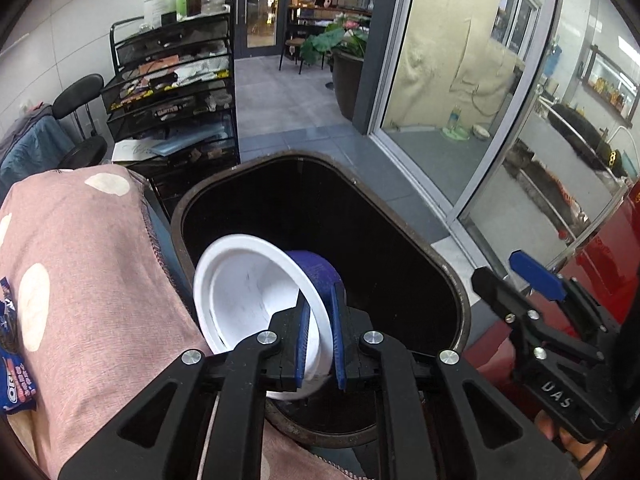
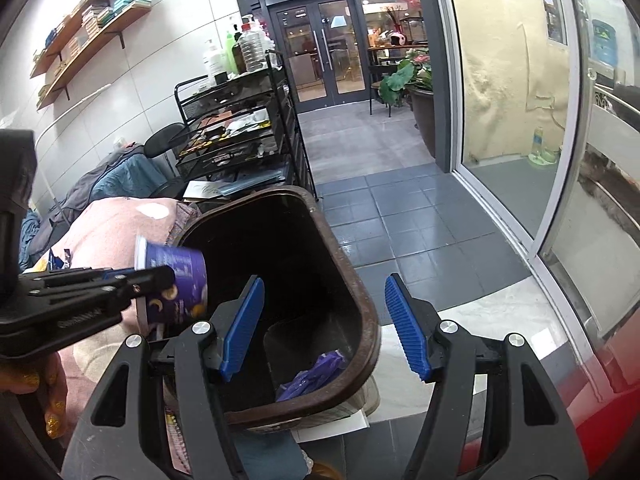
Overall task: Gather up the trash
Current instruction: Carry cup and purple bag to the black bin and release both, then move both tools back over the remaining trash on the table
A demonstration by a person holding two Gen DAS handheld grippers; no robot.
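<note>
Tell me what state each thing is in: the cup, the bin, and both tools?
Cup: empty, tipped sideways over the bin, its rim pinched.
Bin: lidless, purple wrapper at the bottom.
Left tool: shut on the cup's rim.
Right tool: open, holding nothing.

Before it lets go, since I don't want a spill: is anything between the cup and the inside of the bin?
Nothing visible. The cup in the left hand-held gripper hangs over the open trash bin, with only dark space below.

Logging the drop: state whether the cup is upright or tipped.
Tipped. The cup lies on its side in the left gripper, white mouth facing that camera, over the open bin.
</note>
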